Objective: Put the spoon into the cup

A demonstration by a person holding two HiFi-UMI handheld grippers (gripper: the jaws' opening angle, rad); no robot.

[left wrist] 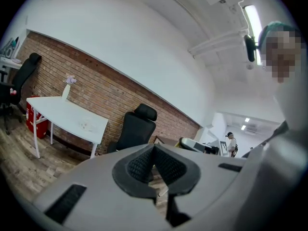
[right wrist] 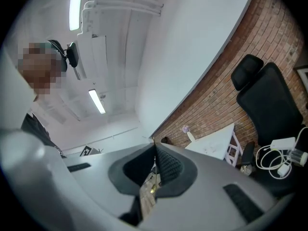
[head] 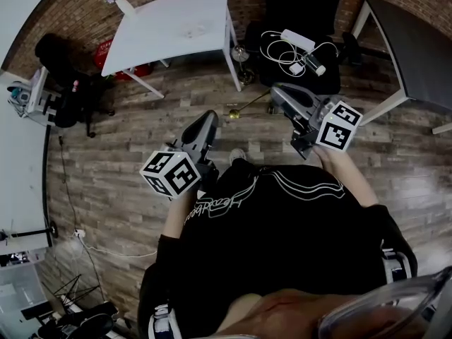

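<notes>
Floor (head: 127,157); left gripper (left wrist: 154,149), right gripper (right wrist: 155,148) closed.

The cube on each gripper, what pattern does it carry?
Left cube and right cube: black square markers on white, clearest in head view.

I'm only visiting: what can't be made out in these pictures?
- Cup: shows in no view. The marks on the white table are too small to name in the head view.
- Gold spoon: tiny in the head view. In the right gripper view it is only a sliver between the shut jaws of the right hand-held gripper.
- Floor at the person's feet: hidden by the torso in the head view.
</notes>
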